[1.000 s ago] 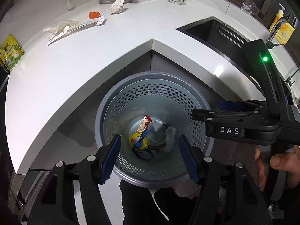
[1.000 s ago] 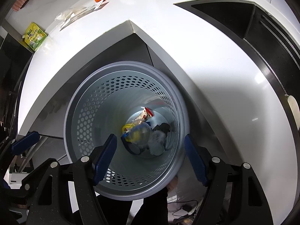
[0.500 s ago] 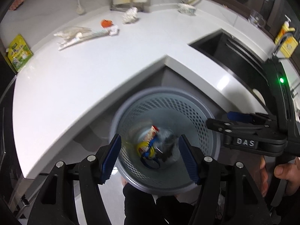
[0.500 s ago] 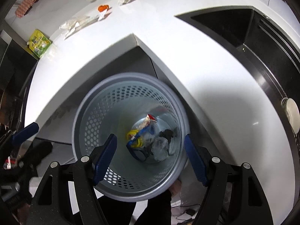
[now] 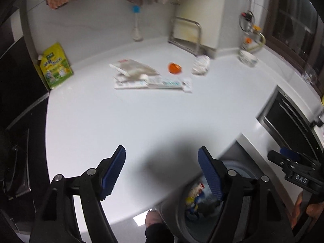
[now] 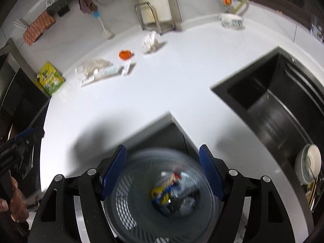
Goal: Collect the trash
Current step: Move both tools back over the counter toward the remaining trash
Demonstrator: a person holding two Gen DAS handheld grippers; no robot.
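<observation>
A grey perforated trash bin (image 6: 141,218) stands on the floor below the counter corner, with several wrappers inside (image 6: 170,192); it also shows in the left wrist view (image 5: 239,212). My right gripper (image 6: 162,174) is open and empty above the bin. My left gripper (image 5: 162,172) is open and empty above the white counter (image 5: 121,121). At the counter's back lie a long white wrapper (image 5: 154,83), a clear plastic bag (image 5: 133,66), an orange cap (image 5: 174,68) and a crumpled tissue (image 5: 200,64). These also show in the right wrist view: wrapper (image 6: 105,74), cap (image 6: 124,54), tissue (image 6: 149,42).
A yellow-green pouch (image 5: 54,66) leans at the counter's left end. A black sink (image 6: 273,105) lies on the right with a bowl (image 6: 307,164) inside. A metal rack (image 5: 186,36), a brush (image 5: 137,32) and a patterned bowl (image 5: 248,57) stand at the back.
Both grippers have tilted up and away from the bin toward the counter. The left one now looks across the counter at the trash at the back. Both stay open.
</observation>
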